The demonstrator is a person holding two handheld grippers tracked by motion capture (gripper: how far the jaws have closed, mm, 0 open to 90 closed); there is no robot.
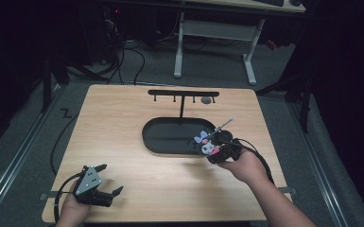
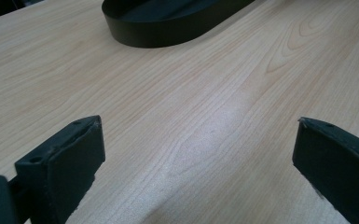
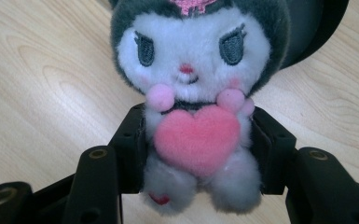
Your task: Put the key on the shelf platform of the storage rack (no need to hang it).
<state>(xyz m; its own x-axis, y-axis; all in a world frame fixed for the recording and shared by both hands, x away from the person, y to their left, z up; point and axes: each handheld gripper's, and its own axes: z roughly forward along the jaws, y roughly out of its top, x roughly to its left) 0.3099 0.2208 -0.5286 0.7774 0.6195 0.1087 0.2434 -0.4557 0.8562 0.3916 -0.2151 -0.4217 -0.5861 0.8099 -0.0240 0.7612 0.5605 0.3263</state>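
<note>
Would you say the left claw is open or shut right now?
Open: the left claw has its black jaws spread wide over bare light wooden table, holding nothing.

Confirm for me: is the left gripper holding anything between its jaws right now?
No. The left gripper has its jaws spread wide with only bare wooden table between them.

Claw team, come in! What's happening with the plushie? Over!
Right claw shut on plush toy, by black tray. Left claw open, empty, near table edge. Nothing blocking. Over.
</note>
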